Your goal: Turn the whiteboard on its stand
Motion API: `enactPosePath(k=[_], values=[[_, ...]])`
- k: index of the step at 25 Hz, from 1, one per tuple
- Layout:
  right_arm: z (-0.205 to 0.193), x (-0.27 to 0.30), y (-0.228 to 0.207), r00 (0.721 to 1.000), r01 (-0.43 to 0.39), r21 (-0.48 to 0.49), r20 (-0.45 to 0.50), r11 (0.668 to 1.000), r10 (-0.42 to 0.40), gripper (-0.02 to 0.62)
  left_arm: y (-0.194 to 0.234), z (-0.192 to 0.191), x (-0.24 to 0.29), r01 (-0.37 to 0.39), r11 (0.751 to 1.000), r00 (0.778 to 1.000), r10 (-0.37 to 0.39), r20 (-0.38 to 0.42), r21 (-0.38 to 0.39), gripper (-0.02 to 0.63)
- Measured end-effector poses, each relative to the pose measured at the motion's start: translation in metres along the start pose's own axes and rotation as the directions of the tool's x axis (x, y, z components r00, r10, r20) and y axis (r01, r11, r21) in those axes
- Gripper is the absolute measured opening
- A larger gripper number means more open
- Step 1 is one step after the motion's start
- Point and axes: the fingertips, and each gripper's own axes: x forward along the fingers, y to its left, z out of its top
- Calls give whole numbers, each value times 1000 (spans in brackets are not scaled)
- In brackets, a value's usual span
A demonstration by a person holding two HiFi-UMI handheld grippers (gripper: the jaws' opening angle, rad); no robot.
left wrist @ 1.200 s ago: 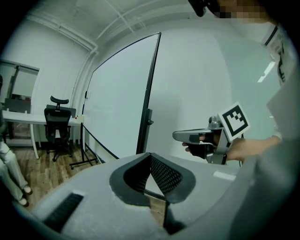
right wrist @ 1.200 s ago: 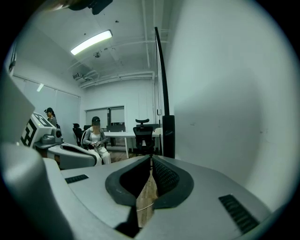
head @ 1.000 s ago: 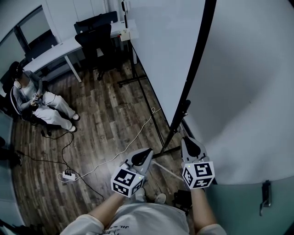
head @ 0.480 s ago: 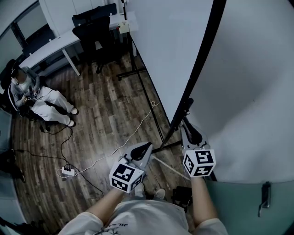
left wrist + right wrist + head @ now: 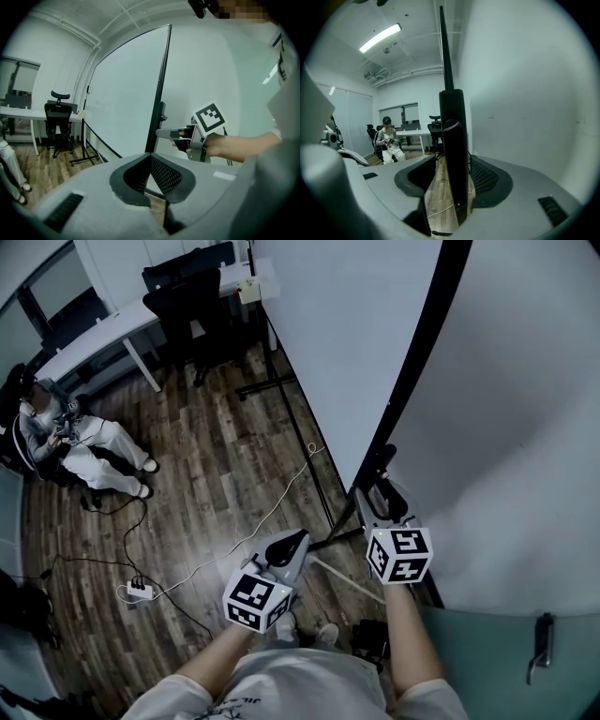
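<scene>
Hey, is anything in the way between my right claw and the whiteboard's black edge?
Nothing visible. The whiteboard's black frame already stands between the jaws of the right claw, which are opening, with floor showing in the gap on one side.

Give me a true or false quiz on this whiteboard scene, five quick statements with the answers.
1. The frame of the whiteboard stands between the right tongs. True; they are opening, not clamping it.
2. The left tongs grip the frame. False: they are empty, away from the frame.
3. A person sits across the room. True.
4. The floor is carpeted. False: it is wood planks.
5. A power strip lies on the floor. True.
</scene>
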Motion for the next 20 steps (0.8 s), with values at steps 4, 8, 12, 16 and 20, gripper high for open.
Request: enactPosePath(k=[4,8,12,16,20], values=[[-3,13,-5,1000,3,-1,-15,1000,-3,202,3,-4,1,-9,1000,1000,9,-11,-11,11],[-3,26,-11,1000,4,-4,-19,1000,-4,204,5,-8,3,-15,1000,1000,15,-21,-12,11],[0,40,-12,1000,11,-17,-26,1000,-12,203,11,-11,0,-25,999,999,24,-29,-24,11],[0,45,-16,999,26,-40,-31,999,-27,202,11,-13,-1,-31,999,999,30,-33,-25,11],[-4,47,-14,999,28,-40,-35,999,-29,202,13,-17,-4,-38,999,999,37,-35,-26,11]])
